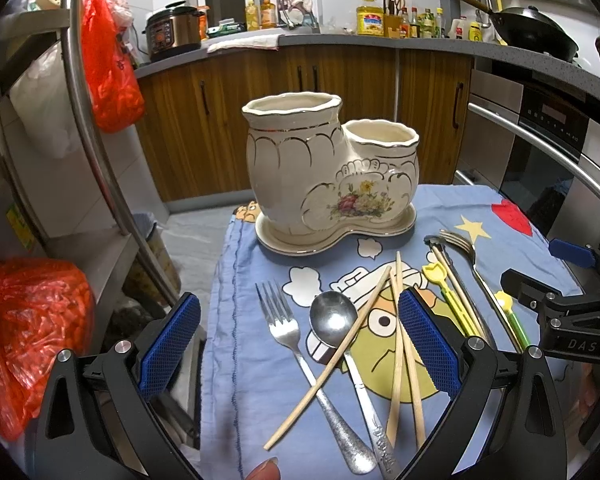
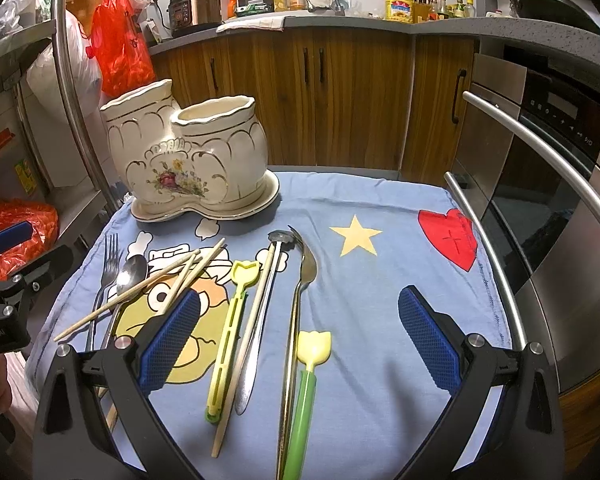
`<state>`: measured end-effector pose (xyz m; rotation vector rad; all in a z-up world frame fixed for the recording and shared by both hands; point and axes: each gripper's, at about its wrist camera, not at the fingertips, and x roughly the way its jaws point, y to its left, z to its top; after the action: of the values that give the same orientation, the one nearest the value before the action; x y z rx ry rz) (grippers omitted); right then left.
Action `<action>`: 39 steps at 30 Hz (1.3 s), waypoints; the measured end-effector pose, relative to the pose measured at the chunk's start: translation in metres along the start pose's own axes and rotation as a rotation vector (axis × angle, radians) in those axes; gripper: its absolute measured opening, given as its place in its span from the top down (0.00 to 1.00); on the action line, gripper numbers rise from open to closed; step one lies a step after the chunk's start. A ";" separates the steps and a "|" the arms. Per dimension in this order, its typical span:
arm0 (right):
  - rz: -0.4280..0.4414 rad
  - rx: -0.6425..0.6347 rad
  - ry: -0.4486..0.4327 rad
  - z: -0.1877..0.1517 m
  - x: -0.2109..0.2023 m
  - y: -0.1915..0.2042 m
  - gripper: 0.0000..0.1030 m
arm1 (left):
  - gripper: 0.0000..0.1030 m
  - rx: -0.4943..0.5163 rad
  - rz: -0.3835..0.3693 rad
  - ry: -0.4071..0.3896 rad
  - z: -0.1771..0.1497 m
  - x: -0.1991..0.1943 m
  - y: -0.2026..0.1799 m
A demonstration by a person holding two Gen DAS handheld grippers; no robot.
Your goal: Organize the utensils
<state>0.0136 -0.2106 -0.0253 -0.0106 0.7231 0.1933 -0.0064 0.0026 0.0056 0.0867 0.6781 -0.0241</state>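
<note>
Left gripper (image 1: 300, 344) hangs wide open, empty, over fork (image 1: 288, 332), spoon (image 1: 334, 316) and crossed chopsticks (image 1: 398, 340) on the surface. Right gripper (image 2: 300, 340) likewise gapes empty. Ceramic holder (image 1: 324, 168) stands beyond, unfilled. Risk: overlapping chopsticks snag, dragging neighbours.

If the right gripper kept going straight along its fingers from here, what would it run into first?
Most likely the utensils on the blue cloth: the right gripper is open and tilted down, with the long metal fork and the yellow-headed green tool between its fingers. Depth is unclear, so which one comes first is uncertain.
</note>
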 end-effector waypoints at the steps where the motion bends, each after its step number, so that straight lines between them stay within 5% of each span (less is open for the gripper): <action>1: -0.002 -0.001 0.002 0.000 0.001 0.000 0.05 | 0.05 0.001 0.001 0.001 0.001 0.000 0.000; 27: 0.009 0.036 0.022 -0.002 0.010 -0.008 0.05 | 0.05 -0.044 -0.007 0.011 -0.007 0.012 0.009; 34: -0.020 -0.090 0.027 -0.006 0.024 0.001 0.05 | 0.05 -0.064 -0.054 0.066 -0.013 0.033 0.016; 39: -0.011 -0.109 0.032 0.001 0.031 -0.004 0.05 | 0.05 -0.011 -0.057 -0.006 -0.018 0.034 0.015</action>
<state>0.0372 -0.2090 -0.0449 -0.1214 0.7437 0.2226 0.0091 0.0191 -0.0285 0.0566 0.6749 -0.0753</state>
